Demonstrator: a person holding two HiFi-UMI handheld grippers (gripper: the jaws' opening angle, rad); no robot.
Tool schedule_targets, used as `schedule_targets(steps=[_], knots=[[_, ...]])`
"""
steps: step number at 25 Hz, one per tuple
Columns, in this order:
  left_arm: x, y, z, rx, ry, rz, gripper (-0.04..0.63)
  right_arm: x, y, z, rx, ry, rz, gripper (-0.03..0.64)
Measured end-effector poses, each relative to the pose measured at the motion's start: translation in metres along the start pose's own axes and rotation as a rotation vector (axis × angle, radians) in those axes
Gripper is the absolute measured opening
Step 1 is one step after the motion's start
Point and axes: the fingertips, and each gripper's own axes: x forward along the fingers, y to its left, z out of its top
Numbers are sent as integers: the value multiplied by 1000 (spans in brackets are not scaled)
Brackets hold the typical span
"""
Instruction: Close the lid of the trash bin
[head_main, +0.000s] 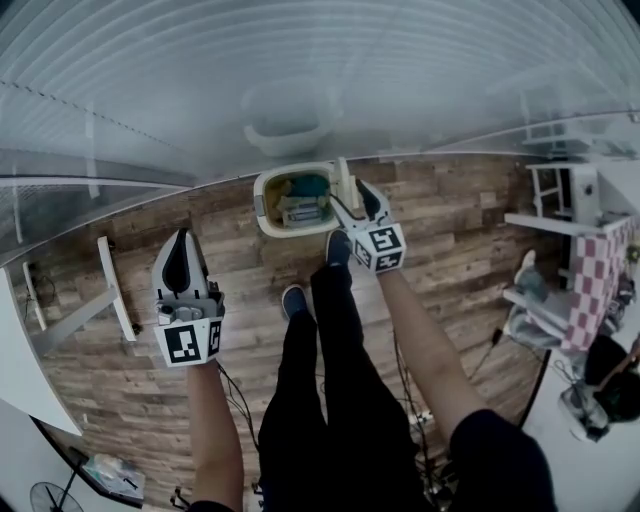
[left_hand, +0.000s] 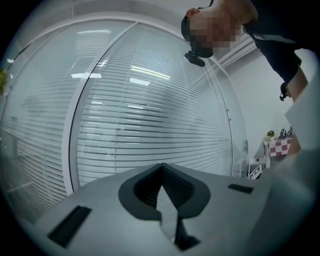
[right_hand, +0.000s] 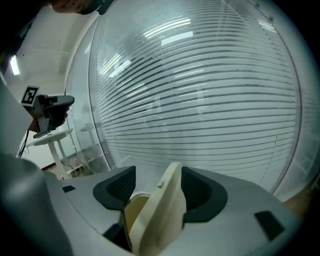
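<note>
Wooden floor (head_main: 130, 390) beside a blind-covered glass wall (head_main: 300, 60) is carrying the cream trash bin (head_main: 262, 208), open, its lid (right_hand: 160, 215) standing upright at the right rim. Right tool (head_main: 352, 198) is clamping that lid. Left tool (head_main: 182, 242) is hovering well apart, jaws together, empty.

Upright lid (head_main: 343, 181) beside bin (head_main: 262, 207) mouth, glass wall (head_main: 300, 70) close behind, open floor (head_main: 225, 228) left.
</note>
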Motion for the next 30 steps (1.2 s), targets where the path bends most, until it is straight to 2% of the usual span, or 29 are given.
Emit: schedule_targets(steps=[11, 24, 30], knots=[[10, -21, -13, 43, 1, -43, 6, 17, 43, -1, -51, -18, 106, 261], [-1, -8, -25, 23, 15, 9, 6, 57, 98, -24, -96, 48, 222, 261], [-23, -4, -47, 3, 61, 43, 6, 73, 121, -41, -173, 101, 270, 261]])
